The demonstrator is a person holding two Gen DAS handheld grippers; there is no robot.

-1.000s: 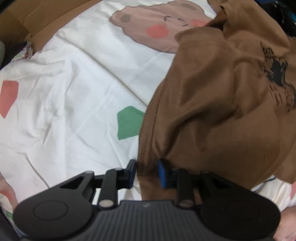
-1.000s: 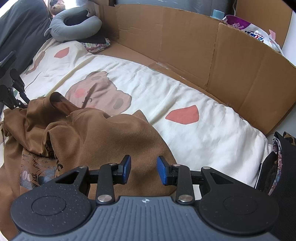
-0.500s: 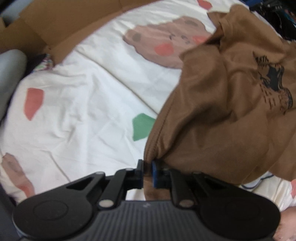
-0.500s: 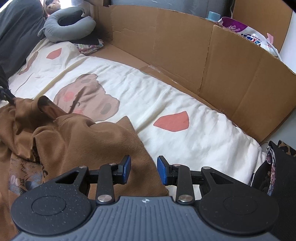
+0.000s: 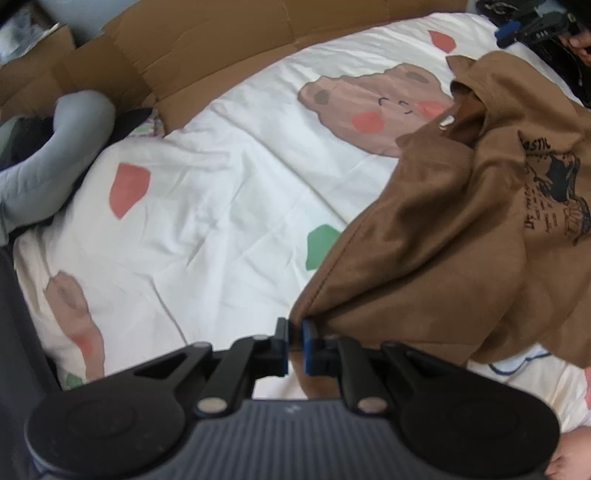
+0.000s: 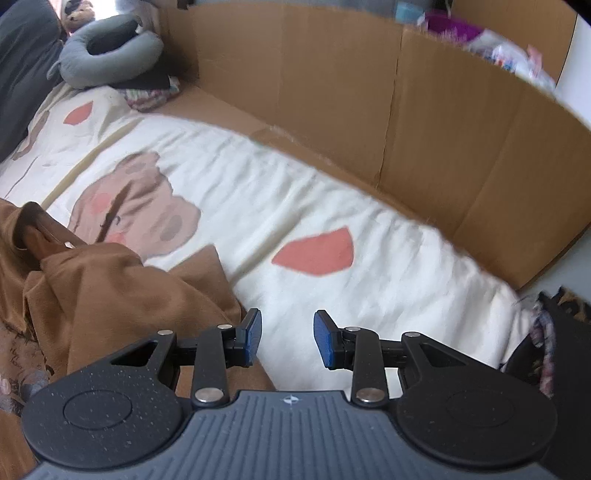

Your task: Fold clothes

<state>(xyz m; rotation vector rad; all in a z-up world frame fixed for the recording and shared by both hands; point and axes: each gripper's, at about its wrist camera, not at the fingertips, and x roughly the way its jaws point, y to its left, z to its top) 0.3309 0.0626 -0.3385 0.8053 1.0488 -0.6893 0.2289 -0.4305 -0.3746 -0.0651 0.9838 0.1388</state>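
A brown T-shirt [image 5: 454, 236] with a dark print lies crumpled on a white bedsheet [image 5: 221, 206]. My left gripper [image 5: 294, 341] is shut on the shirt's hem edge, and the cloth pulls taut from the pads. In the right wrist view the brown T-shirt [image 6: 122, 291] lies at the lower left. My right gripper [image 6: 287, 338] is open and empty above the sheet [image 6: 332, 206], with its left finger [image 6: 251, 336] beside the shirt's edge. The right gripper also shows far off in the left wrist view [image 5: 524, 26].
A cardboard wall [image 6: 388, 118] runs along the far side of the bed. A grey neck pillow [image 6: 107, 59] lies at the head end, also in the left wrist view [image 5: 55, 155]. Dark patterned clothes [image 6: 554, 339] sit at the right edge.
My left gripper closed on the shirt's hem and pulled back with it. My right gripper moved right off the shirt and stayed open.
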